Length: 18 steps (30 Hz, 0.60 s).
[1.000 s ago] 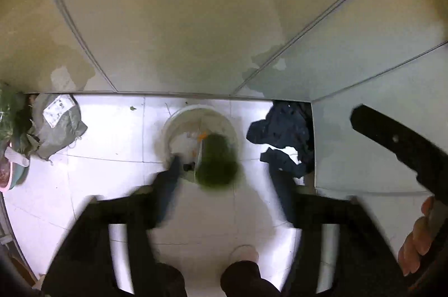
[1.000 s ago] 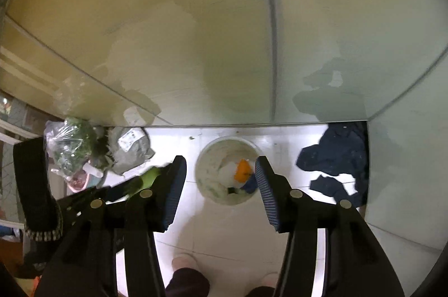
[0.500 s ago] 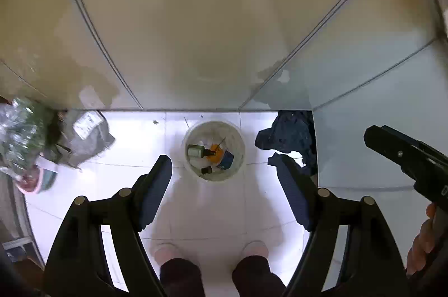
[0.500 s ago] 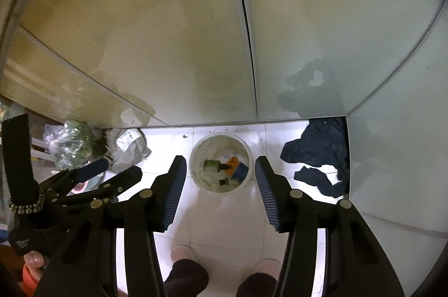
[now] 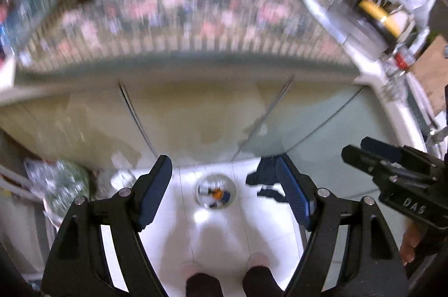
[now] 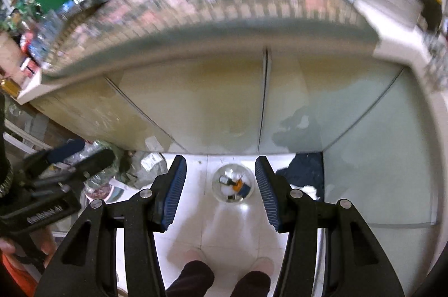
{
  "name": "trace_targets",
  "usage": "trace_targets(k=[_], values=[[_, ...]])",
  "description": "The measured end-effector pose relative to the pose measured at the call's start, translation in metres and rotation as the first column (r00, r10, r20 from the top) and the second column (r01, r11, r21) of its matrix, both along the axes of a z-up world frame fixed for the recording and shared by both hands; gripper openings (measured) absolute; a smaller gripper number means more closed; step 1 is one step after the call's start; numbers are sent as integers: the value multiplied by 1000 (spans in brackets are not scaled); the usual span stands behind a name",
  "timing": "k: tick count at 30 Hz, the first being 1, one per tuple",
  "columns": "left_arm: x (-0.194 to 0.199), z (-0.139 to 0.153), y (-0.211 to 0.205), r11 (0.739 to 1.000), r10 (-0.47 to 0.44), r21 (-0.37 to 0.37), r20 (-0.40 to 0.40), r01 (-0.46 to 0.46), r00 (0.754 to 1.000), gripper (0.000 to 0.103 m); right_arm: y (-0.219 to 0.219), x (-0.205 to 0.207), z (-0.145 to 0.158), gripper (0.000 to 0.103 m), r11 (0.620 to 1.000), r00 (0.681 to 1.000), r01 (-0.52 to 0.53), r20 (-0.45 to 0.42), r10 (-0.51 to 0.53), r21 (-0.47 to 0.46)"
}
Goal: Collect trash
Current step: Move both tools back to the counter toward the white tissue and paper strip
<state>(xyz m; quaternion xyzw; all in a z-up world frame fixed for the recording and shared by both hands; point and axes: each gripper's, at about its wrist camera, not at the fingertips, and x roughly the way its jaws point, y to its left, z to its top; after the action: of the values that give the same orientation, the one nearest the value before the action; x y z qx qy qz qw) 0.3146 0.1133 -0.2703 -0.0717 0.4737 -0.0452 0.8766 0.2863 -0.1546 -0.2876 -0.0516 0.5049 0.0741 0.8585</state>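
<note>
Trash bin [image 5: 215, 194] sits far below both empty, parted hand-held grippers [image 5: 224, 193] [image 6: 219, 192].

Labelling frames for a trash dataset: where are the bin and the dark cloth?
bin [image 6: 233, 186]: right wrist view, on its inside.
dark cloth [image 6: 306, 171]: right wrist view, on its middle folds.

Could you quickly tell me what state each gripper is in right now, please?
Left gripper: open, nothing between its fingers.
Right gripper: open, holding nothing.
</note>
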Motion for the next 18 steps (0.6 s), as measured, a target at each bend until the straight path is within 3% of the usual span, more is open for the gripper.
trace_targets(k=[5,10,14,18], values=[[-16,83,15,999,-28,21,124,26,992,76,32,-28,71,47,1000,994,2,110,-6,30],[-34,160,29,998,-55,20,260,51,964,77,56,-53,129,47,998,973,7,231,-22,64],[-43,194,34,998,-63,48,334,50,940,81,72,-64,163,53,997,947,6,321,-30,77],[-34,210,36,997,-57,65,377,35,924,90,75,-59,181,60,997,925,8,378,-35,73]])
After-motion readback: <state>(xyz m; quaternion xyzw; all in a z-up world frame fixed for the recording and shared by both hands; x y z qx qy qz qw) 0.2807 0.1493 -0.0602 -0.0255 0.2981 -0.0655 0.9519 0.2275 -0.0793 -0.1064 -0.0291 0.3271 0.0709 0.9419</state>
